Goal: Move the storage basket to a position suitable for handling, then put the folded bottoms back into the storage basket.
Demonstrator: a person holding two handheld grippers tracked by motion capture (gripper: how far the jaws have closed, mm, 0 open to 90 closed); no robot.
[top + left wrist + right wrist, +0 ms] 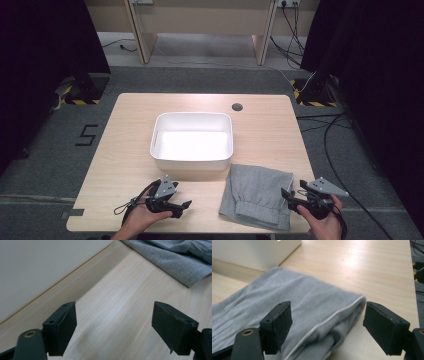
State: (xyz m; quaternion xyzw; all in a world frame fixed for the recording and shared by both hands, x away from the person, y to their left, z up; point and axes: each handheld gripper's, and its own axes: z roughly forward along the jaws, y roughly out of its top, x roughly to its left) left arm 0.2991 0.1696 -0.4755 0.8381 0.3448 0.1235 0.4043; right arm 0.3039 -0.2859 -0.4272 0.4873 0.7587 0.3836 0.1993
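Two spread tools [186, 204] [286, 194], folded grey garment [294, 307]

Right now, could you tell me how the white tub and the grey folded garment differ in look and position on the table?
The white tub is a rigid, glossy, open-topped container standing upright; the grey garment is soft, matte fabric lying flat and folded. The white tub sits mid-table; the grey garment lies nearer the person, toward the right gripper, whose open jaws frame its folded edge. Both rest on the wooden table, close together, and neither is gripped.
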